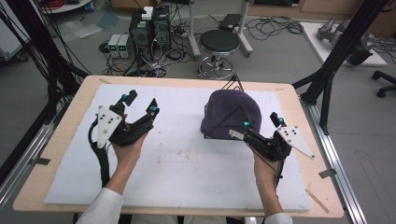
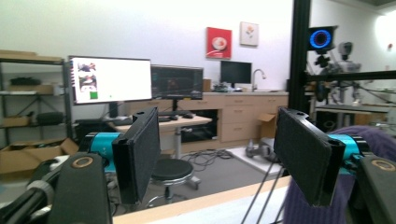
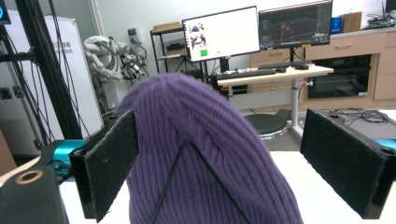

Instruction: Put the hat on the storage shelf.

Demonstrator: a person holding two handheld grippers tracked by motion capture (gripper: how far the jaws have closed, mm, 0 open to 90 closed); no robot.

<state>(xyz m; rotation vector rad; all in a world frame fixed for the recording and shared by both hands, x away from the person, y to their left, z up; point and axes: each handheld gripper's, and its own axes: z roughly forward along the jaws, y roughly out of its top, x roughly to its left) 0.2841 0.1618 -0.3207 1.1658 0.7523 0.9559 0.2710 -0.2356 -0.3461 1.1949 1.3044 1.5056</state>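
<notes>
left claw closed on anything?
No. In the high view the left claw is held open above the white mat, well apart from the purple beanie, with nothing between its jaws.

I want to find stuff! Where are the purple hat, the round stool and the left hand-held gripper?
purple hat (image 1: 232, 112), high view, knitted crown.
round stool (image 1: 219, 41), high view, black seat.
left hand-held gripper (image 1: 139, 103), high view, gap between its open jaws.

We see our left tongs (image 2: 224, 163) with both black padded jaws spread wide above the pale wooden bench edge (image 2: 196, 205). A purple ribbed knit hat (image 2: 369, 140) sits behind the right jaw, thin black rods (image 2: 261, 196) beside it. Beyond stand a round black stool (image 2: 173, 170) and two lit monitors (image 2: 135, 80).
</notes>
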